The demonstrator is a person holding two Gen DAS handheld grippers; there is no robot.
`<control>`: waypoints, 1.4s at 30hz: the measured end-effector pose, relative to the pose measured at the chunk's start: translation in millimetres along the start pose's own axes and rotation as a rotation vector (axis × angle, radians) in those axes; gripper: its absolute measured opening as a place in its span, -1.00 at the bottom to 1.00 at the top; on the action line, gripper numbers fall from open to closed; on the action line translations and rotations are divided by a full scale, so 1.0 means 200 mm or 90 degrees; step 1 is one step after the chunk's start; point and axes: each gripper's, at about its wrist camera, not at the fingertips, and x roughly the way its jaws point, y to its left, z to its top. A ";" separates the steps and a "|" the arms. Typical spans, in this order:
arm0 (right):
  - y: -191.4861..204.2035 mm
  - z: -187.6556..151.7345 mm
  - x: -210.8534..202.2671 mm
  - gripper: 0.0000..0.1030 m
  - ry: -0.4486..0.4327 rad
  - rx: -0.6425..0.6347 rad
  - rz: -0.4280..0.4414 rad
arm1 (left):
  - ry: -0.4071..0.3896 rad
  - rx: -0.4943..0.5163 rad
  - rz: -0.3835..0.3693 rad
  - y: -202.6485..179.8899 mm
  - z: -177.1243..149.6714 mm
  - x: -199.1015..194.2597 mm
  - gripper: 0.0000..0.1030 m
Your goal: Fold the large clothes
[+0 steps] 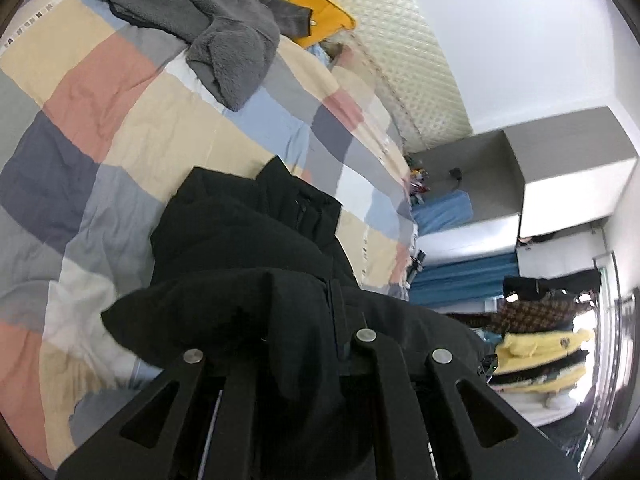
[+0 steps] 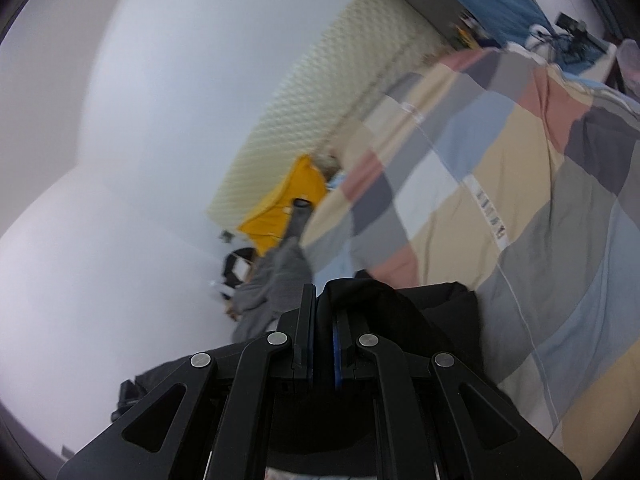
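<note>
1. The left claw is clamped on a fold of the black jacket; its fingers are mostly buried under the dark cloth, which drapes over them.
2. From the left claw the black jacket runs forward onto the bed, its far part lying bunched on the checked quilt.
3. The right claw is pressed together on another edge of the black jacket, with a thin ridge of cloth pinched between the two fingers.
4. In the right wrist view the jacket hangs around and below the claw, beside the checked quilt.
5. A grey fleece garment lies crumpled at the far end of the bed, well apart from the jacket.
6. A yellow pillow sits just behind the grey fleece garment, against a cream quilted headboard.
7. Beyond the bed in the left wrist view are a grey cabinet and a pile of clothes with a yellow garment on it.
8. The right wrist view is blurred, so small details there cannot be made out.
</note>
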 end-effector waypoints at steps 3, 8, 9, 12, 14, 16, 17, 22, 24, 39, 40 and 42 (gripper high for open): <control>-0.06 0.06 0.18 -0.92 0.022 0.019 -0.037 | 0.003 -0.026 0.021 0.02 0.08 0.09 -0.84; -0.16 0.11 0.43 -0.92 0.057 0.038 -0.104 | -0.003 -0.076 0.033 0.07 0.22 0.21 -0.80; -0.17 0.12 0.47 -0.92 0.063 0.037 -0.115 | -0.006 -0.081 0.036 0.08 0.23 0.24 -0.80; -0.22 0.14 0.60 -0.94 0.078 0.036 -0.144 | -0.009 -0.094 0.060 0.11 0.29 0.32 -0.79; -0.27 0.15 0.69 -0.94 0.091 0.041 -0.162 | -0.013 -0.111 0.068 0.14 0.33 0.37 -0.78; -0.33 0.14 0.78 -0.95 0.105 0.046 -0.184 | -0.015 -0.118 0.084 0.15 0.37 0.42 -0.75; -0.34 0.14 0.81 -0.95 0.112 0.047 -0.196 | -0.015 -0.121 0.094 0.16 0.38 0.46 -0.74; -0.41 0.12 0.99 -0.97 0.152 0.018 -0.252 | 0.002 -0.122 0.147 0.21 0.45 0.63 -0.74; -0.46 0.11 1.03 -0.98 0.161 0.028 -0.255 | 0.010 -0.125 0.159 0.23 0.47 0.70 -0.74; -0.69 0.02 1.10 -0.88 0.193 0.112 -0.203 | 0.066 -0.080 0.205 0.27 0.52 0.93 -0.75; -0.68 0.02 1.09 -0.83 0.191 0.114 -0.199 | 0.064 -0.086 0.199 0.27 0.51 0.90 -0.74; -0.65 0.01 1.05 -0.73 0.185 0.115 -0.194 | 0.055 -0.088 0.185 0.28 0.49 0.87 -0.73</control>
